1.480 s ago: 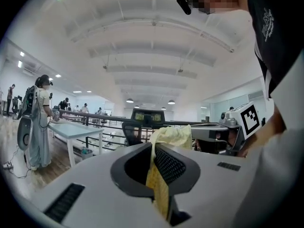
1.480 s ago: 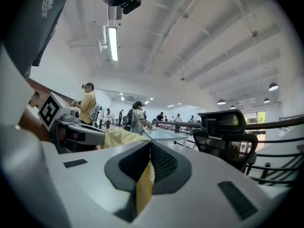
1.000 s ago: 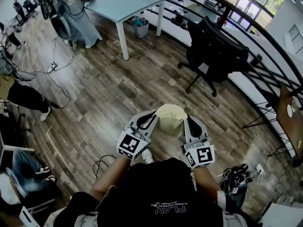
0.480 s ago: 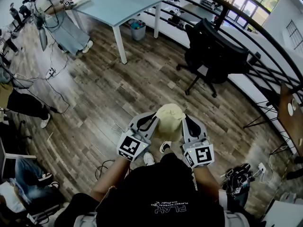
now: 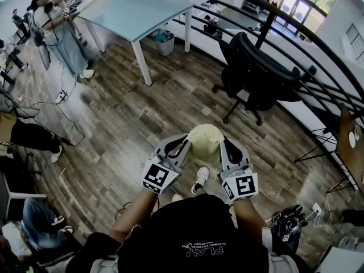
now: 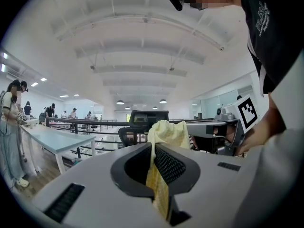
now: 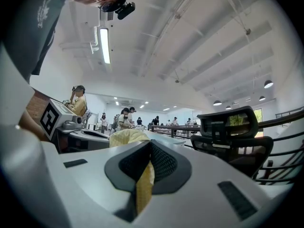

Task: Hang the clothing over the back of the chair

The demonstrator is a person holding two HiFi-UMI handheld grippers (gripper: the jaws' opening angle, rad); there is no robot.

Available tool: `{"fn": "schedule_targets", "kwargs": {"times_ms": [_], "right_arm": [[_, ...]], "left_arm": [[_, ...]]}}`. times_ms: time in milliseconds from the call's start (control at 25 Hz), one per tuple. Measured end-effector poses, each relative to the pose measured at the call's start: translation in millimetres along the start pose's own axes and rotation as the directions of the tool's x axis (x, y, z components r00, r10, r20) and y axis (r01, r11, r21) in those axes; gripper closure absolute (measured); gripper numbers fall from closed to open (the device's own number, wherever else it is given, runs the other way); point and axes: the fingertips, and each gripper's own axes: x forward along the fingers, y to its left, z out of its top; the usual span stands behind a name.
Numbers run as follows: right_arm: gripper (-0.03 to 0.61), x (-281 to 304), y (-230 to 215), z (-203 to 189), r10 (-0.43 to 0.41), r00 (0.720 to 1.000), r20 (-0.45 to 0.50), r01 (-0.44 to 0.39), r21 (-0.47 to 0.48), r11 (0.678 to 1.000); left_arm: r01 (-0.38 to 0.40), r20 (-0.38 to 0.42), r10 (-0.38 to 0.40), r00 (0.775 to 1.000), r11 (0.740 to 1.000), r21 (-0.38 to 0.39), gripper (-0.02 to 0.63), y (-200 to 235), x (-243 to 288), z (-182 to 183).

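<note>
Hanging bunched between the two grippers, the pale yellow clothing [image 5: 205, 140] is being held in the air above the wooden floor [image 5: 125, 115], near the person's chest and well apart from the chair; the left gripper [image 5: 183, 144] is pinching one side of it, its jaws pressing almost together on a fold of cloth; the right gripper [image 5: 226, 145] is gripping the other side the same way, a yellow strip running down between its closed jaws; both grippers are pointing level, side by side. The black office chair [image 5: 256, 73] is standing farther off to the right, beside a dark railing [image 5: 318, 53]; a pale blue table [image 5: 136, 10] is standing far left, with a person [image 5: 57, 36] beside it.
</note>
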Motion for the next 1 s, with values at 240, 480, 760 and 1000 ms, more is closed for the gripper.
{"fn": "schedule_targets", "kwargs": {"times_ms": [240,480,760,1000], "right_arm": [[0.558,20,-41,10,-0.012,1.000,0.028,0.012,0.003,1.000],[0.558,30,-79,5,-0.012,0.999,0.038,0.011,0.027,1.000],[0.558,30,-129,8,-0.034,0.998,0.051,0.032,0.045,0.998],[0.558,30,-162,12,-0.054,0.997,0.045,0.053,0.026,0.998]], "left_arm": [[-0.003,0.012,0.003,1.000,1.000,0.010,0.587,12,45,16],[-0.010,-0.004,0.010,1.000,1.000,0.018,0.588,16,91,16],[0.017,-0.017,-0.016,1.000,0.999,0.043,0.588,7,134,25],[0.036,-0.020,-0.036,0.999,0.999,0.035,0.588,7,168,29]]}}
